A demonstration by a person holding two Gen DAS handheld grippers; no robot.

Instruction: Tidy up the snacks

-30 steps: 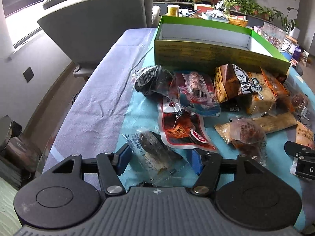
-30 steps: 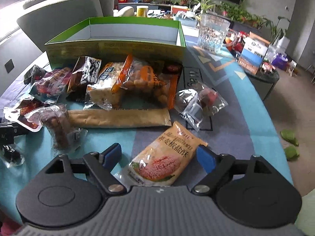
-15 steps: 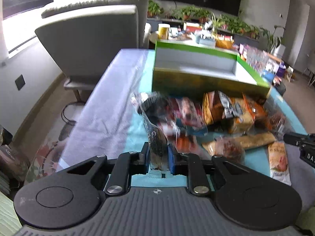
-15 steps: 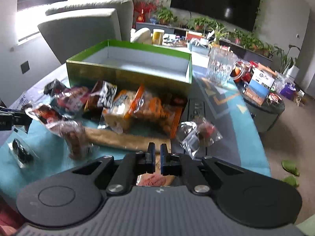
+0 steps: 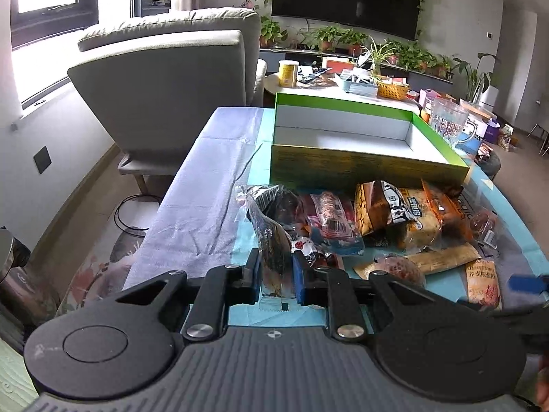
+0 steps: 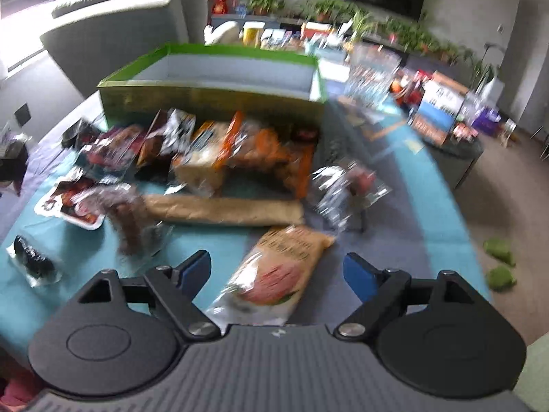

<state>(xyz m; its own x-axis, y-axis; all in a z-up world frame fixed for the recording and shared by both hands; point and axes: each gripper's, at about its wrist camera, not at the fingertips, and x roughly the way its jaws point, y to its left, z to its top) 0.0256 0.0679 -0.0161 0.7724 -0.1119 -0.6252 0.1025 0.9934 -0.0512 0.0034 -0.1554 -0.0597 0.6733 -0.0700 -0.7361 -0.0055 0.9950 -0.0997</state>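
Observation:
My left gripper is shut on a clear packet with a dark snack and holds it above the table's near edge. An open green box with a white, empty inside stands behind a heap of snack packets. My right gripper is open, its fingers on either side of a yellow-orange packet that lies on the table. The box and the heap show blurred in the right wrist view. A long tan packet lies before the heap.
A grey armchair stands left of the table. A glass jug stands right of the box. A side table with boxes is at the right. A small dark packet lies at the near left.
My left gripper has lifted the dark snack packet higher. My right gripper, shut half a second ago, has opened, and the yellow-orange packet lies on the table between its fingers.

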